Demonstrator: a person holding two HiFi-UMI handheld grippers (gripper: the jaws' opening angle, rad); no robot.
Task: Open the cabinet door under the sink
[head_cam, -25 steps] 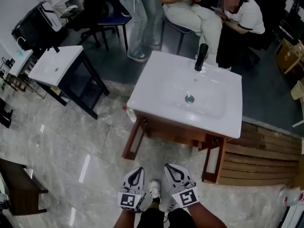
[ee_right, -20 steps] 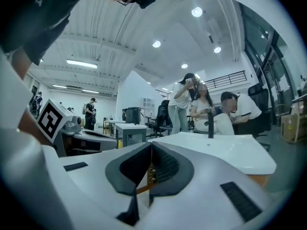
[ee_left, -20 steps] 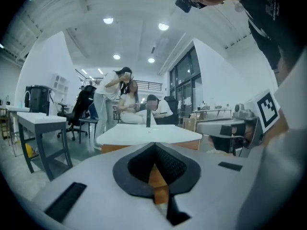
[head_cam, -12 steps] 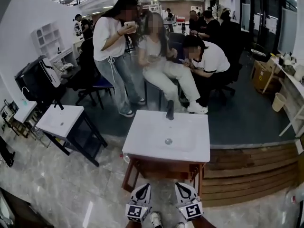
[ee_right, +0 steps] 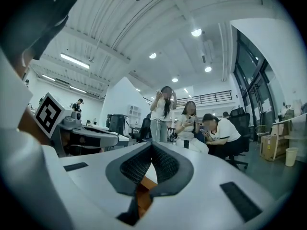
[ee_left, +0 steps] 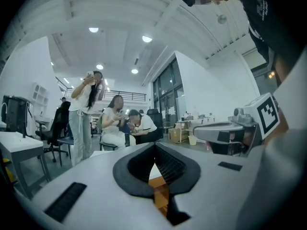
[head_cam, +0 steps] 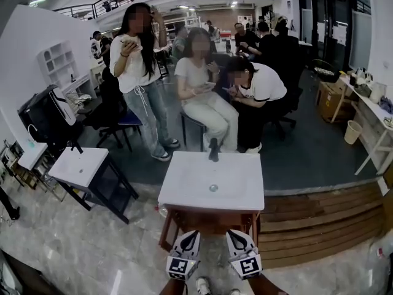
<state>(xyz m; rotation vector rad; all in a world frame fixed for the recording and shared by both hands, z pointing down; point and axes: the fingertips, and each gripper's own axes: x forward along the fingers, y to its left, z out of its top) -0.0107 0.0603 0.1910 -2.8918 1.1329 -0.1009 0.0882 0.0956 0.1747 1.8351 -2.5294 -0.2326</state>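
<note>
both grippers sit low in the head view, side by side just in front of the sink (head_cam: 184,192), pointing at it and held level. the left gripper (head_cam: 192,233) has its jaws pressed together. its own view shows the ribbed pads meeting at the tips with nothing between them. the right gripper (head_cam: 233,233) is the same, with jaws closed tip to tip and empty. neither one touches the sink or anything under it.

the sink is a white rectangular basin with a dark faucet (head_cam: 213,150) at its far edge and a drain (head_cam: 213,188) in the middle. it sits on a brown wooden cabinet (head_cam: 209,219), and i see only the cabinet's front strip and two legs below the sink's near rim – the door itself i can't pick out from this steep angle. in both gripper views a bit of that wood shows through the slot beneath the closed tips.

to the sink's left, well apart, a smaller white basin (head_cam: 80,166) stands on a dark frame. to the sink's right lies a slatted wooden platform (head_cam: 307,217). behind the sink, past the faucet, are three people – a standing person (head_cam: 138,72), a seated person (head_cam: 199,88) and a bent-over person (head_cam: 261,85) just beside the seated one. far to the right of the sink stands a pale bin (head_cam: 352,131).
</note>
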